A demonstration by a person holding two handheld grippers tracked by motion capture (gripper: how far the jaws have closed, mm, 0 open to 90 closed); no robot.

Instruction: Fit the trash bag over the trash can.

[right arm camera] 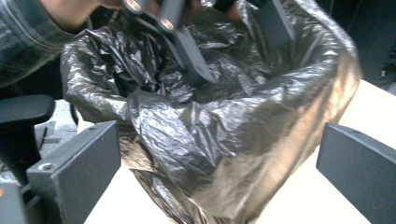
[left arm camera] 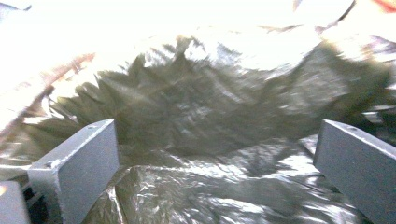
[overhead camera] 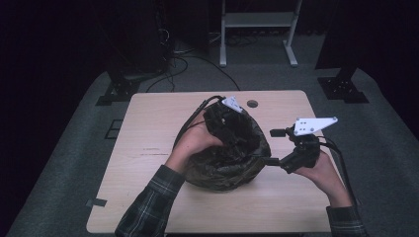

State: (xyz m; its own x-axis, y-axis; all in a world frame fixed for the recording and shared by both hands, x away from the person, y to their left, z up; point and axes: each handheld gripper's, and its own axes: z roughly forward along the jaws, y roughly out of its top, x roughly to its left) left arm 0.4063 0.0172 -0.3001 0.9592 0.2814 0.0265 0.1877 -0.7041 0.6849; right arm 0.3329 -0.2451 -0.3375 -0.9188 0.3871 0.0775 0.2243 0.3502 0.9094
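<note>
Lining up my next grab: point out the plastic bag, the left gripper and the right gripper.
plastic bag (overhead camera: 225,165), high view, crumpled front wall.
left gripper (right arm camera: 229,51), right gripper view, midway between its jaws inside the bag.
right gripper (overhead camera: 273,146), high view, between its open jaws beside the bag.

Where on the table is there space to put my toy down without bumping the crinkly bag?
The table is bare to the left of the black plastic bag, and along the near edge between the two sleeves. The middle is crowded: the left hand-held gripper is inside the bag and the right hand-held gripper sits at its side.
</note>
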